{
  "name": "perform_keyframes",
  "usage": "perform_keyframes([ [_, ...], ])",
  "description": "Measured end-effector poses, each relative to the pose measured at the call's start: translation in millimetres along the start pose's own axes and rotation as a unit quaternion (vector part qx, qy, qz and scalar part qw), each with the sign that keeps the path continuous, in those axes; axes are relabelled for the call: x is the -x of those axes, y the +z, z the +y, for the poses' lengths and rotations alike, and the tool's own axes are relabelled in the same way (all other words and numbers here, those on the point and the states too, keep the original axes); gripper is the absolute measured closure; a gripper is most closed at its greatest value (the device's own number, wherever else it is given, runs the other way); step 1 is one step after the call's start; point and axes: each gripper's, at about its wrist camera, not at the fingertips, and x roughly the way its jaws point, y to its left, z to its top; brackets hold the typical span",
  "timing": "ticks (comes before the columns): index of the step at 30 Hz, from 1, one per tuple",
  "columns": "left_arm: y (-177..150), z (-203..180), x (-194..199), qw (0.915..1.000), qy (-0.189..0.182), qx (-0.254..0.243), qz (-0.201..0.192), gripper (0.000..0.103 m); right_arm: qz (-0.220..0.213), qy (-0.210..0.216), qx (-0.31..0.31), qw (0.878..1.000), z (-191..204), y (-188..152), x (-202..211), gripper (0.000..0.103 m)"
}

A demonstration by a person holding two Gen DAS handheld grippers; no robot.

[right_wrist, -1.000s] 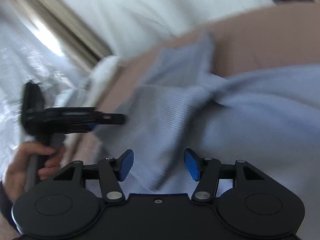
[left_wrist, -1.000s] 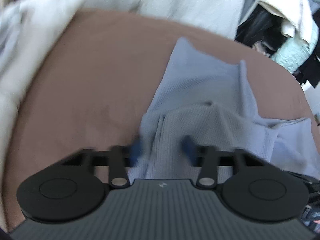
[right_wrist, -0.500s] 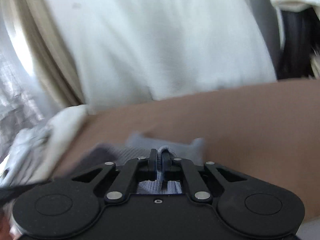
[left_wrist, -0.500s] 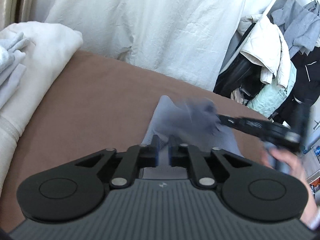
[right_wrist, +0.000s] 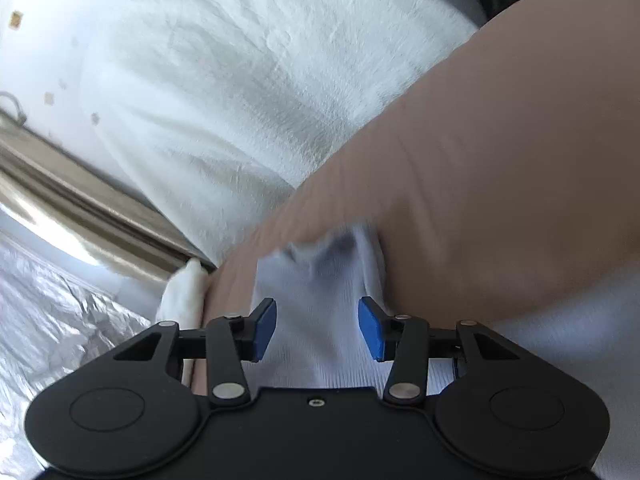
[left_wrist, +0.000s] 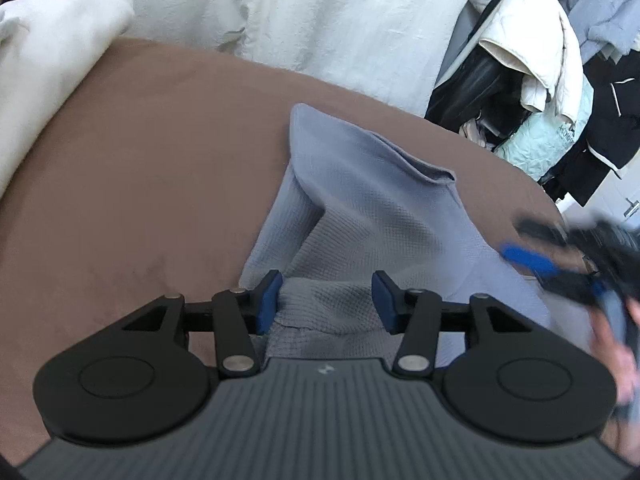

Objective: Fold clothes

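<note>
Brown bed cover [left_wrist: 140, 168] fills both views; white sheet [left_wrist: 320, 12] hangs behind, clothes rack [left_wrist: 560, 60] far right, writing there unreadable. 1 blue-grey garment [left_wrist: 380, 208] lies rumpled mid-bed. 2 grippers: left gripper [left_wrist: 326, 300] spread over fabric; right gripper [right_wrist: 317, 328] spread, cloth between fingers, unpinched.

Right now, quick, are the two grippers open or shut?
Left gripper: open, holding nothing, over the blue garment.
Right gripper: open, holding nothing.
</note>
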Motion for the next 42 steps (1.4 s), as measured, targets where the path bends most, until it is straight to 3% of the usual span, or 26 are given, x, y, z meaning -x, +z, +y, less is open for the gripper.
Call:
perform_keyframes([
  [1, -0.8, -2.1, 3.8, 0.9999, 0.011, -0.008, -0.006, 0.1, -0.014, -0.01, 0.006, 1.0, -0.2, -12.9, 11.6, 0.05],
  [2, -1.5, -4.1, 7.6, 0.9996, 0.022, -0.016, -0.011, 0.102, -0.028, -0.02, 0.011, 0.999, -1.6, -26.1, 23.4, 0.05],
  [5, -3.8, -10.3, 19.0, 0.9973, 0.055, -0.041, -0.028, 0.102, -0.064, -0.059, 0.016, 0.996, -9.6, -54.8, 53.7, 0.05],
  [10, -7.8, -19.3, 37.4, 0.9899, 0.107, -0.076, -0.053, 0.099, -0.081, -0.156, 0.046, 0.983, -21.2, -38.8, 79.1, 0.05],
  [12, -12.7, -0.9, 33.9, 0.9966, 0.077, -0.012, -0.024, 0.098, -0.103, -0.204, 0.051, 0.972, -25.0, -29.7, 92.5, 0.049],
  [15, -20.1, 25.8, 29.9, 0.9961, 0.032, 0.08, 0.018, 0.09, -0.11, -0.233, 0.022, 0.966, -27.2, -21.2, 104.2, 0.049],
  [17, -24.7, 29.9, 45.5, 0.9953, 0.011, 0.094, 0.024, 0.078, -0.101, -0.218, 0.021, 0.97, -23.5, -20.9, 106.8, 0.049],
  [19, -31.7, 28.6, 61.6, 0.9961, 0.018, 0.083, 0.023, 0.059, -0.084, -0.19, 0.032, 0.978, -13.3, -26.1, 104.3, 0.049],
  [23, -56.1, 31.6, 91.6, 0.9944, 0.053, 0.084, 0.035, 0.057, -0.036, -0.122, 0.066, 0.99, 19.1, -48.7, 85.9, 0.049],
  [26, -78.7, 28.9, 114.0, 0.9949, 0.033, 0.088, 0.038, 0.057, 0.026, -0.078, 0.104, 0.991, 52.3, -75.6, 63.9, 0.049],
  [30, -98.4, 18.3, 129.2, 0.9952, -0.005, 0.091, 0.038, 0.057, 0.094, -0.035, 0.177, 0.979, 96.1, -108.9, 33.6, 0.049],
  [34, -108.7, 20.8, 116.8, 0.9919, -0.008, 0.113, 0.058, 0.052, 0.11, -0.041, 0.225, 0.967, 119.8, -128.1, 29.8, 0.049],
  [37, -114.6, 30.8, 102.7, 0.9878, 0.033, 0.137, 0.065, 0.047, 0.114, -0.046, 0.222, 0.967, 118.6, -132.4, 39.0, 0.049],
  [40, -115.0, 29.0, 92.6, 0.9907, 0.083, 0.091, 0.057, 0.047, 0.111, -0.062, 0.22, 0.967, 120.4, -134.9, 46.7, 0.049],
  [42, -115.0, 25.7, 93.6, 0.9938, 0.064, 0.077, 0.047, 0.051, 0.106, -0.075, 0.224, 0.966, 121.8, -136.9, 57.5, 0.049],
])
